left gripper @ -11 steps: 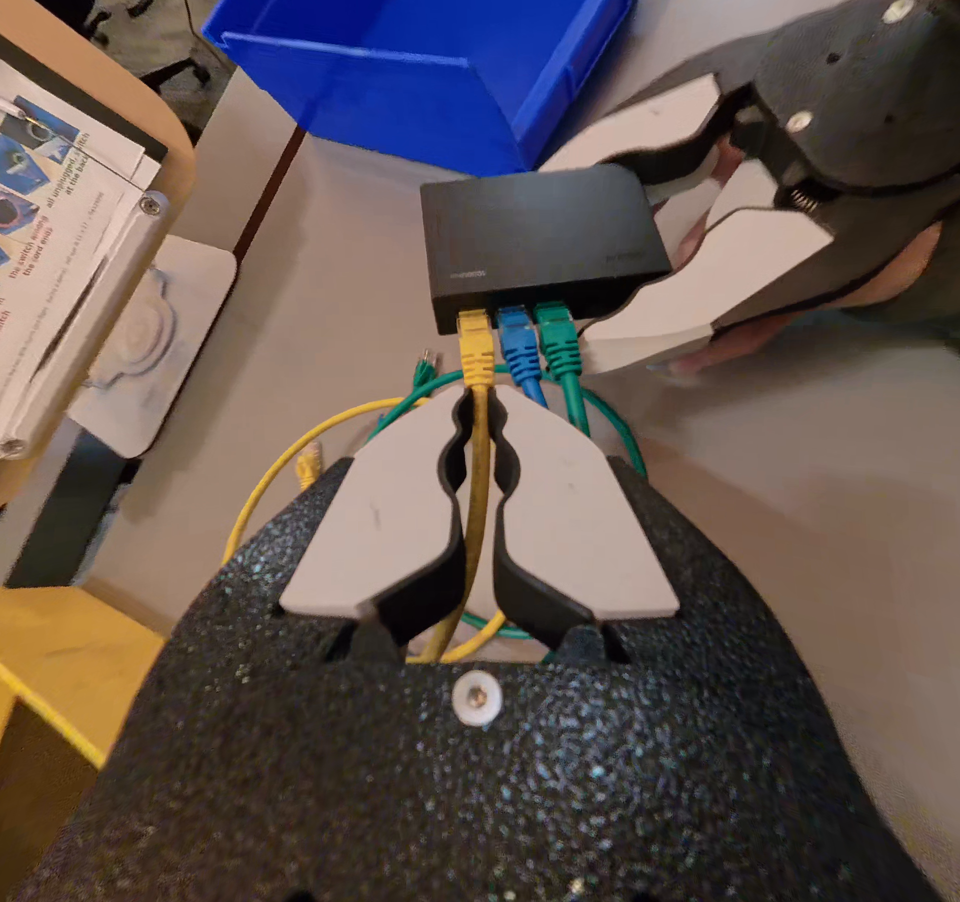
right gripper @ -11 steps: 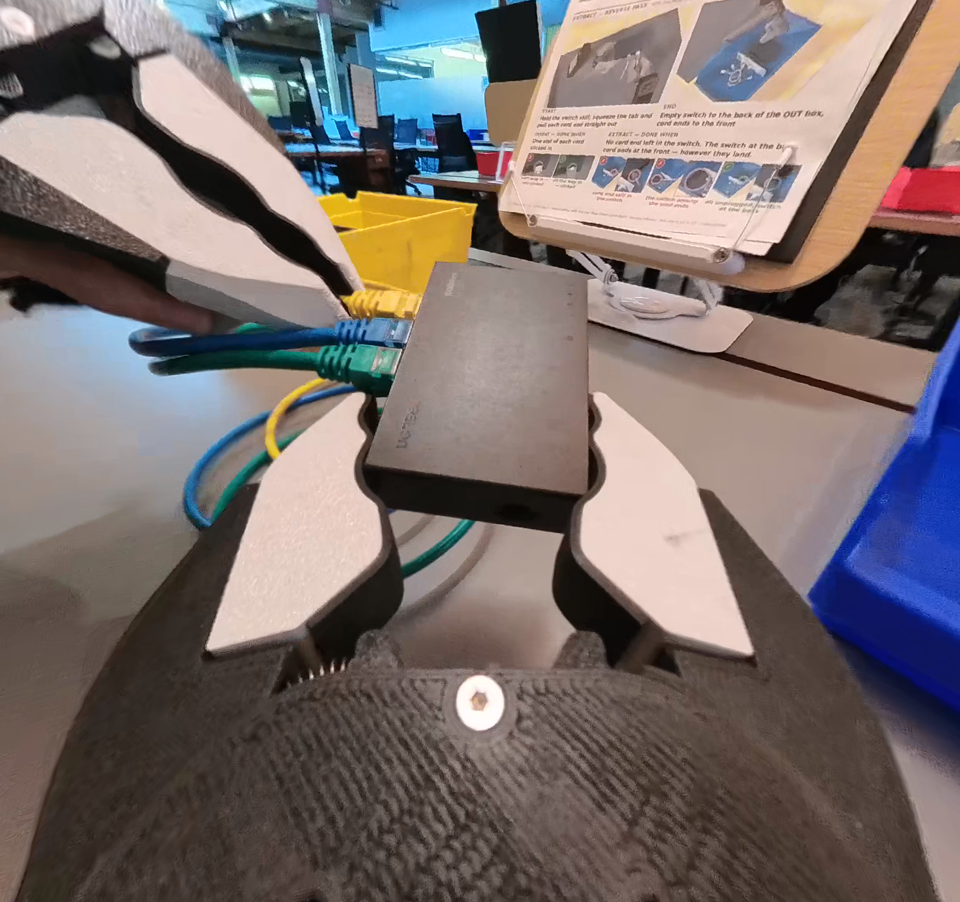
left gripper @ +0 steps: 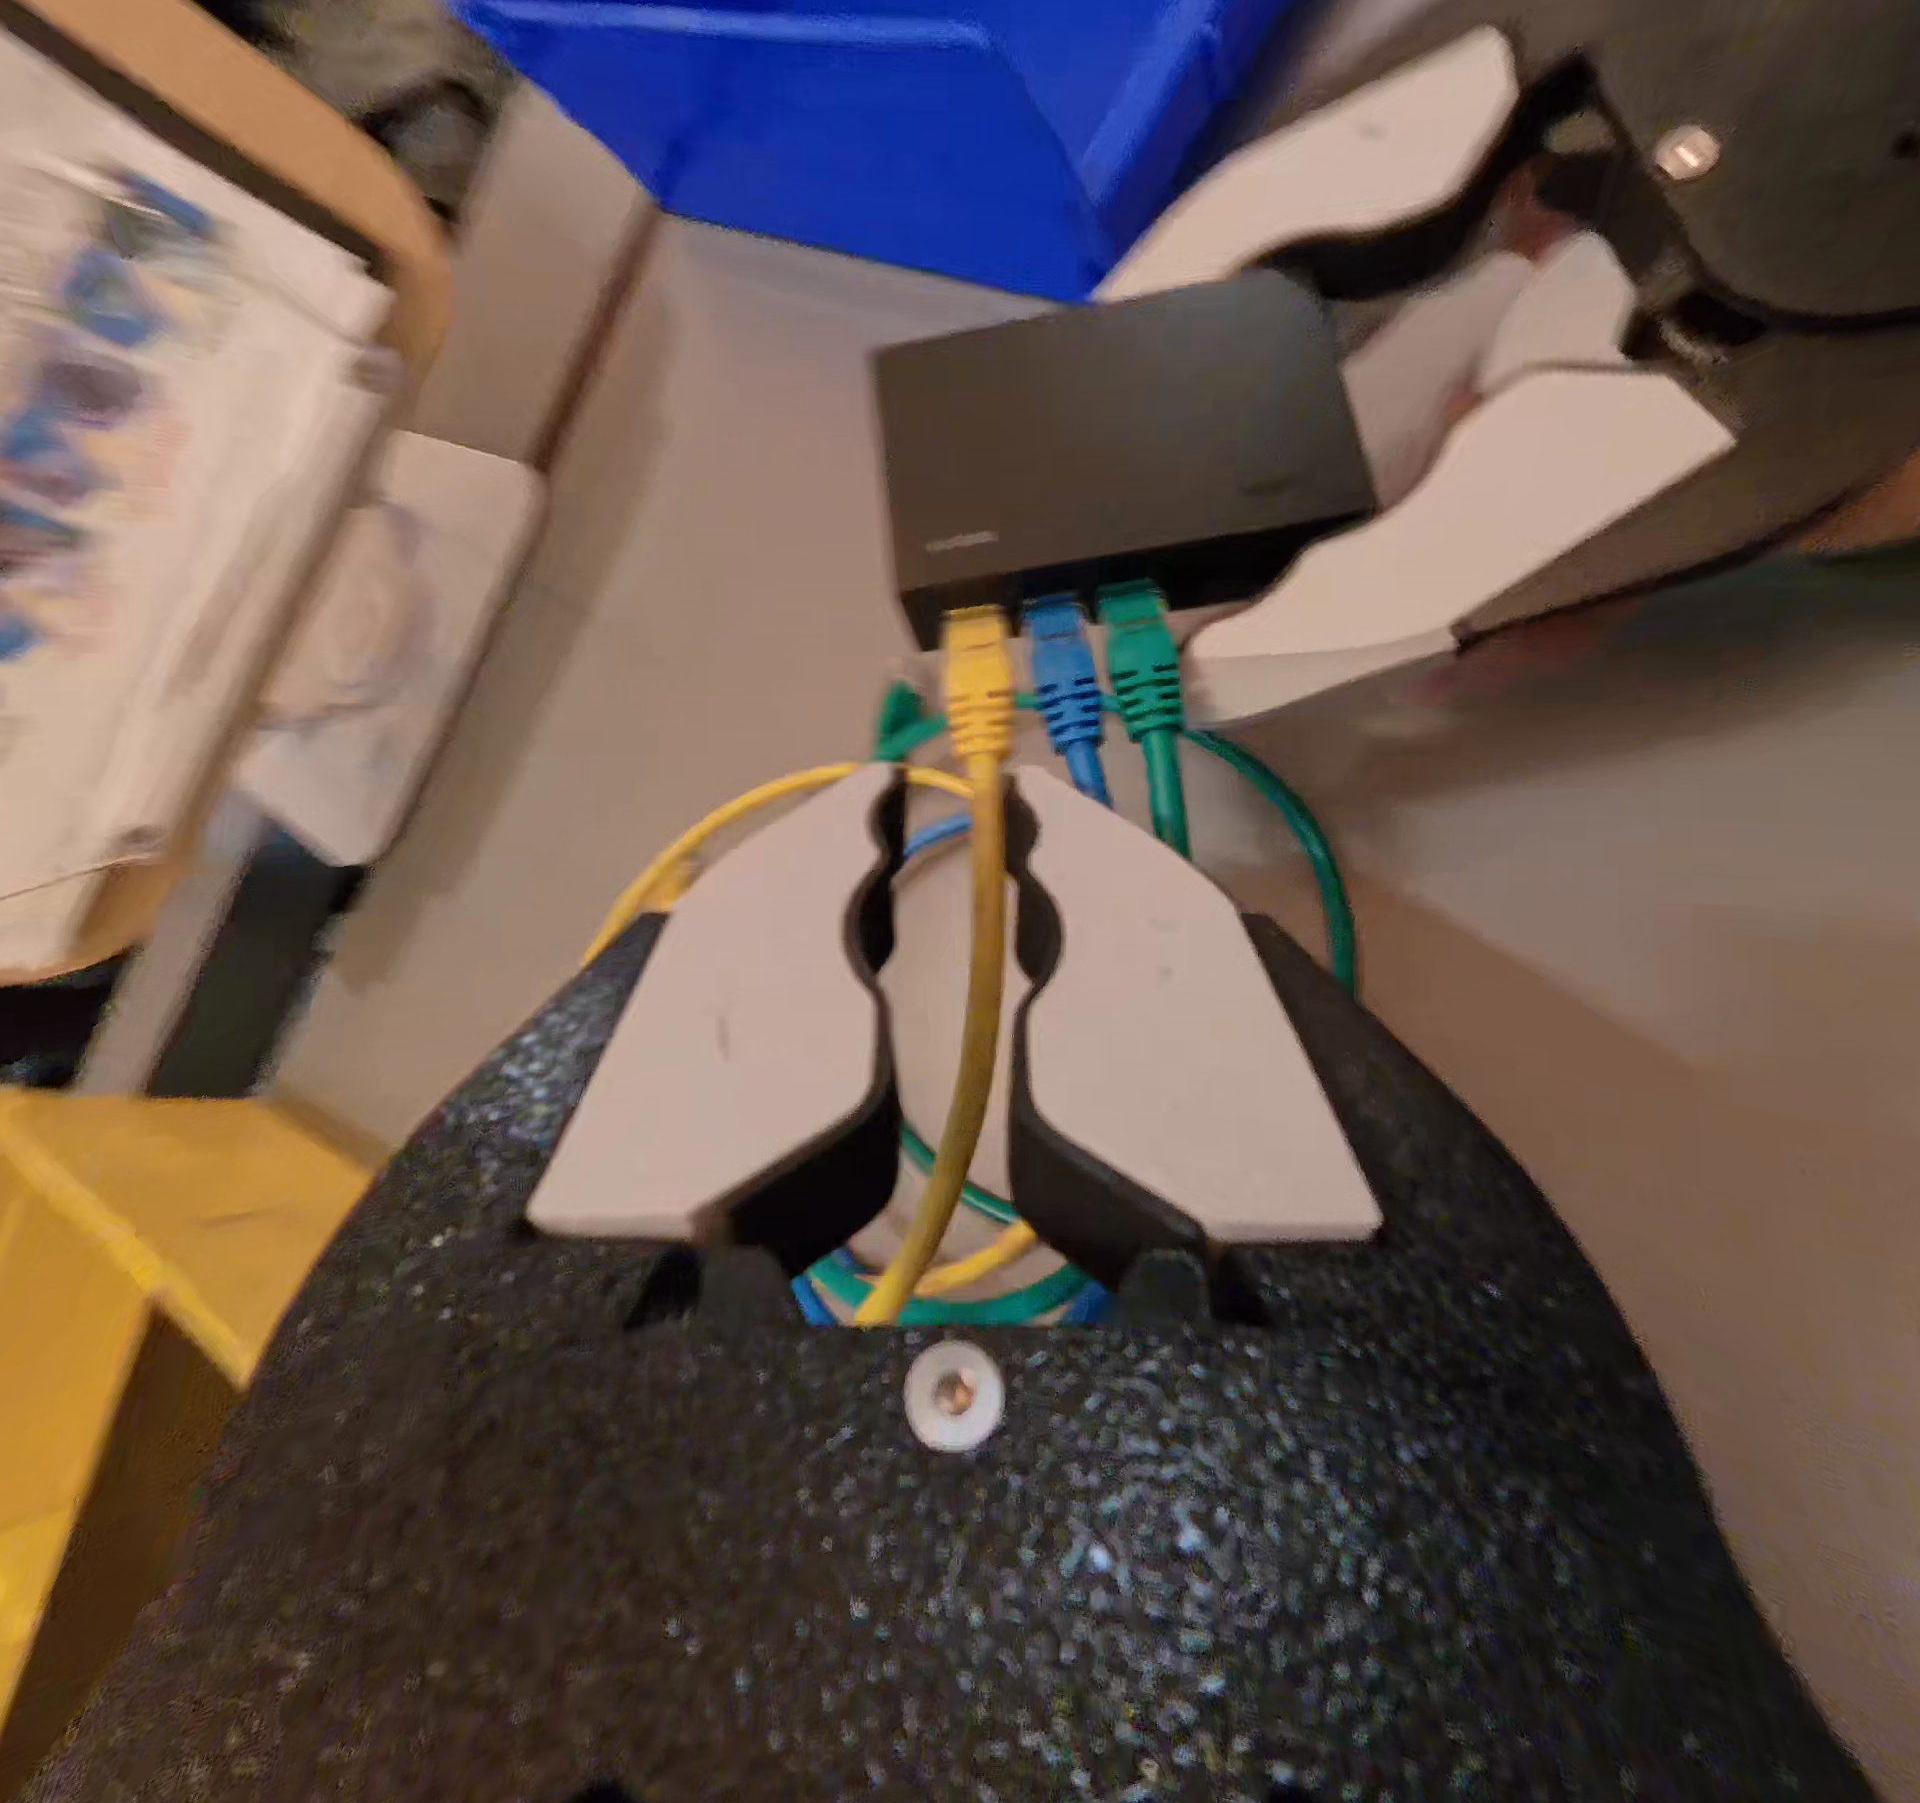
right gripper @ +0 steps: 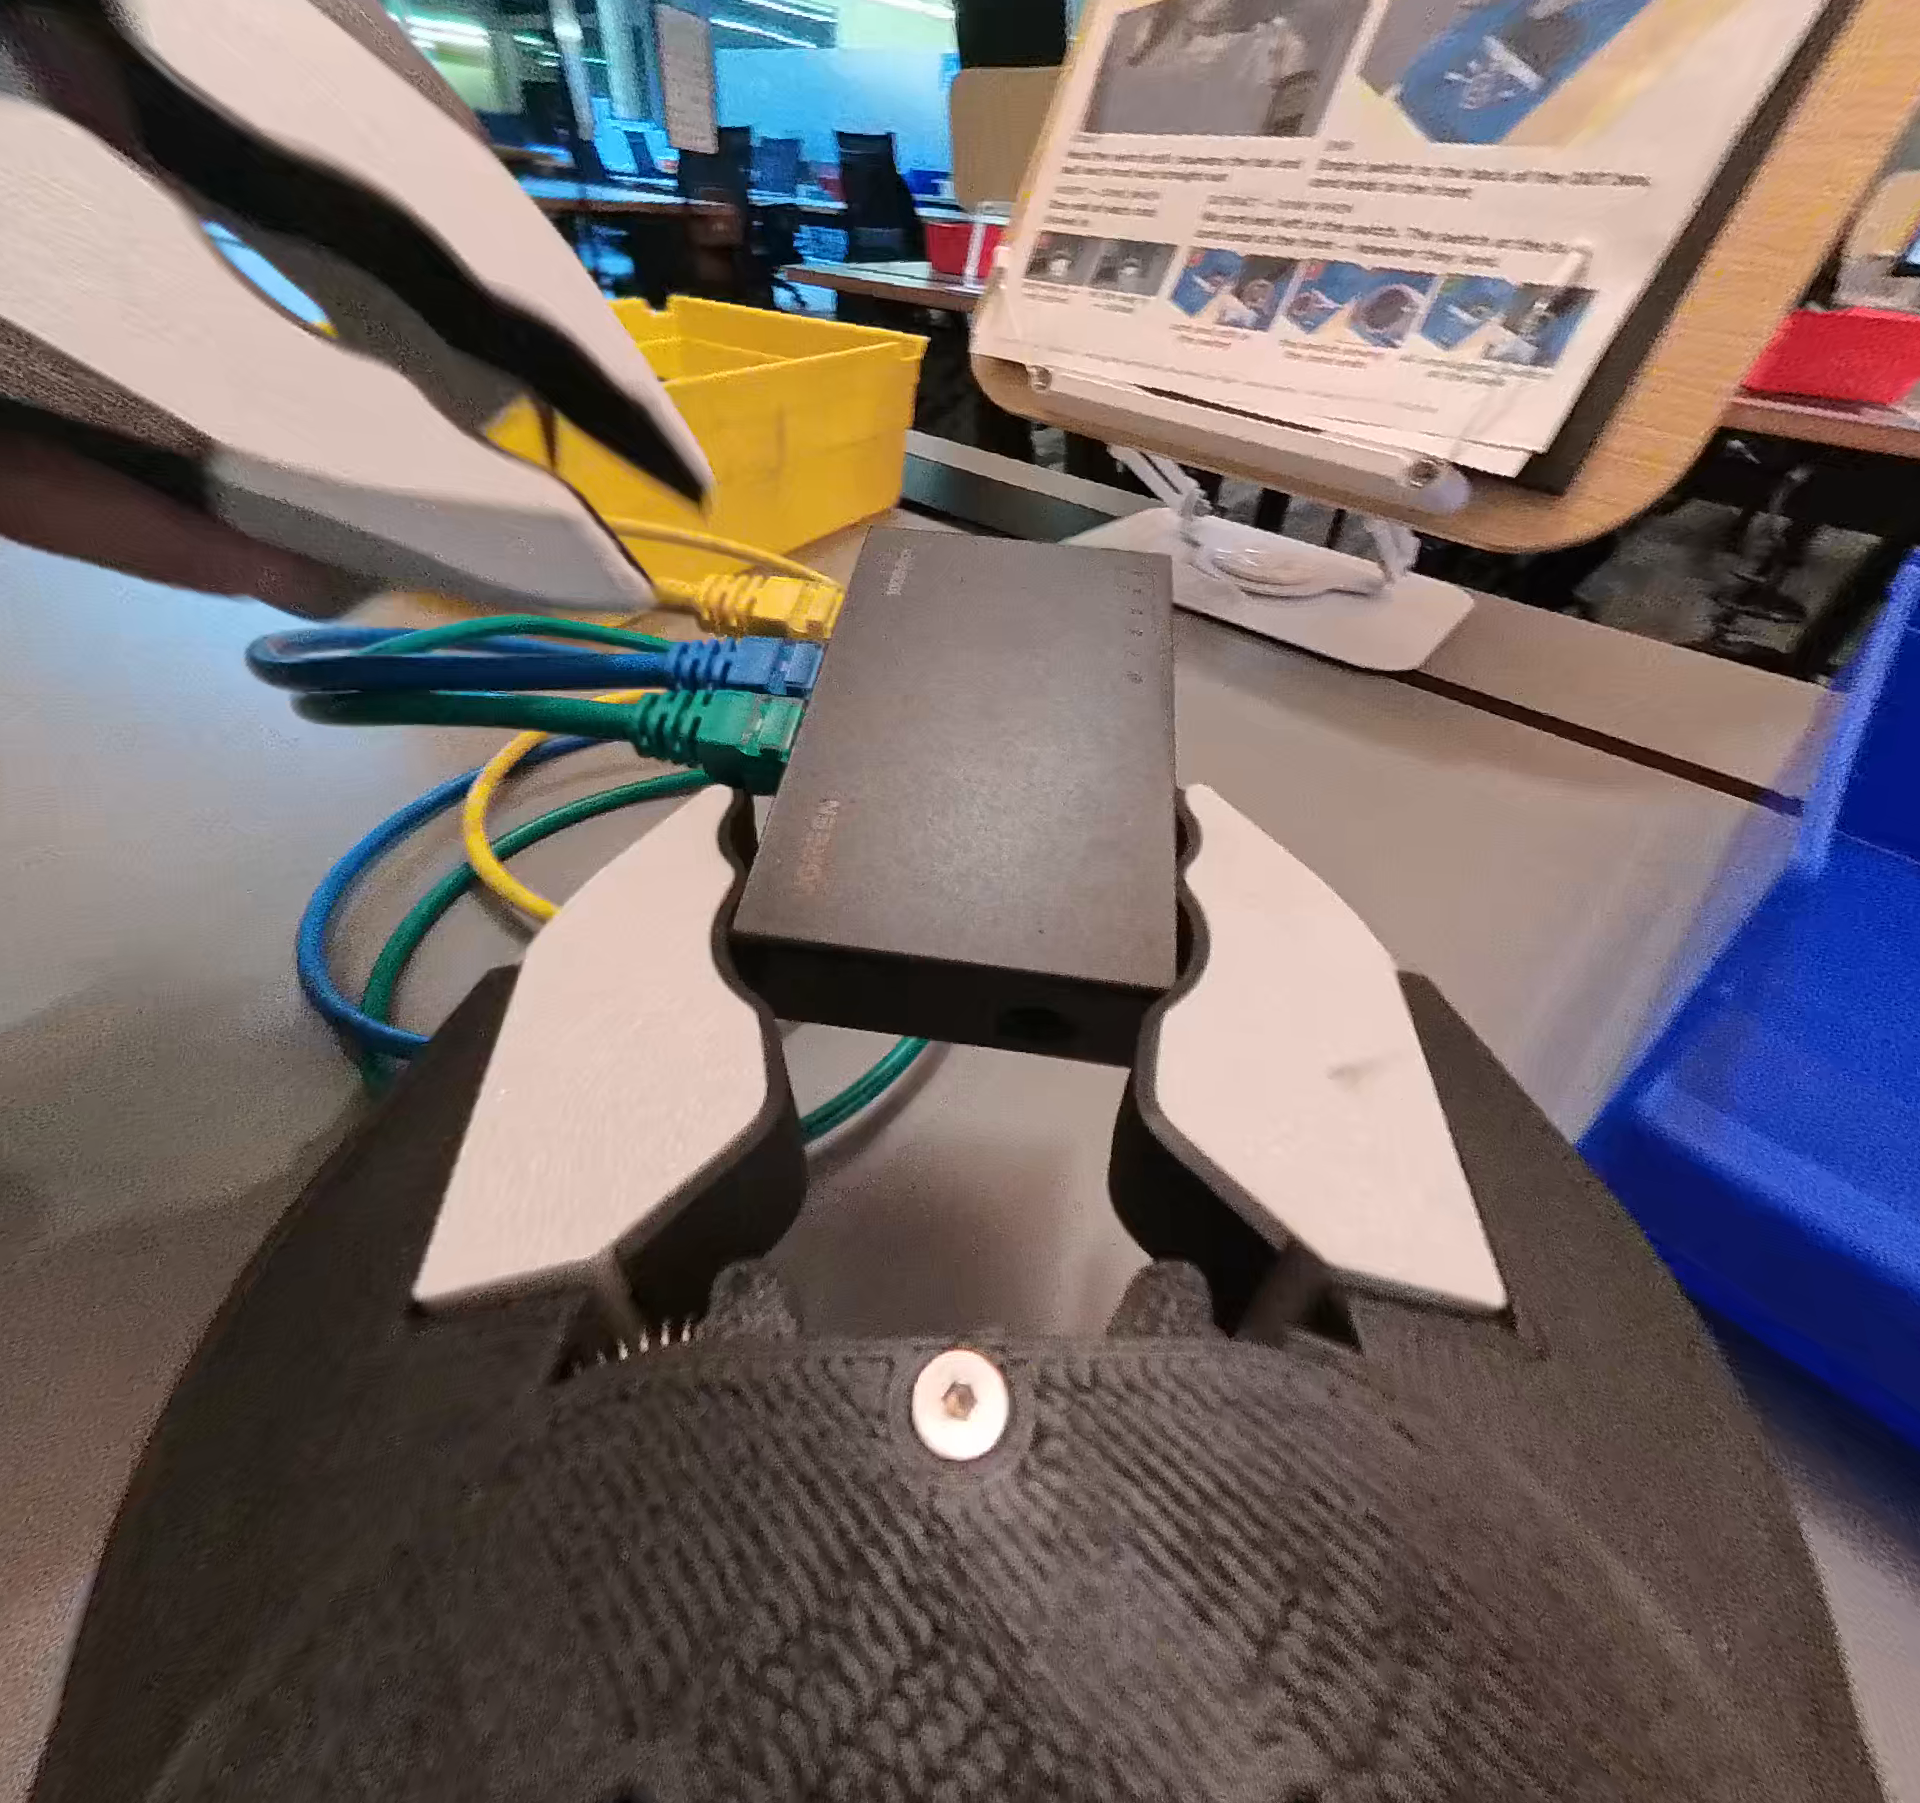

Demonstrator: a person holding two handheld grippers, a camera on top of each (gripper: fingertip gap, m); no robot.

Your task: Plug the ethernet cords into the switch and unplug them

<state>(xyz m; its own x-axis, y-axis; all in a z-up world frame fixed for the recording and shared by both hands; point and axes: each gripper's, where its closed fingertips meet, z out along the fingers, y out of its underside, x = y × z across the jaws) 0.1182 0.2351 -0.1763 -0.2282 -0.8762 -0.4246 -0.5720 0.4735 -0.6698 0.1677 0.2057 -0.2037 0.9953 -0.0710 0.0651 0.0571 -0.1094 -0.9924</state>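
Observation:
A black switch is held off the grey table. My right gripper is shut on its short end; its fingers show at the right of the left wrist view. A yellow plug, a blue plug and a green plug sit side by side in its ports. They also show in the right wrist view: yellow, blue, green. My left gripper is open just behind the yellow plug. The yellow cord runs loose between its jaws.
A blue bin stands behind the switch and shows at the right in the right wrist view. A yellow bin is on the far side. An instruction board on a stand leans over the table. Cord loops lie on the table.
My left gripper has opened off the yellow cord and drawn back a little from the plug. My right gripper still holds the switch, with all three plugs still in.

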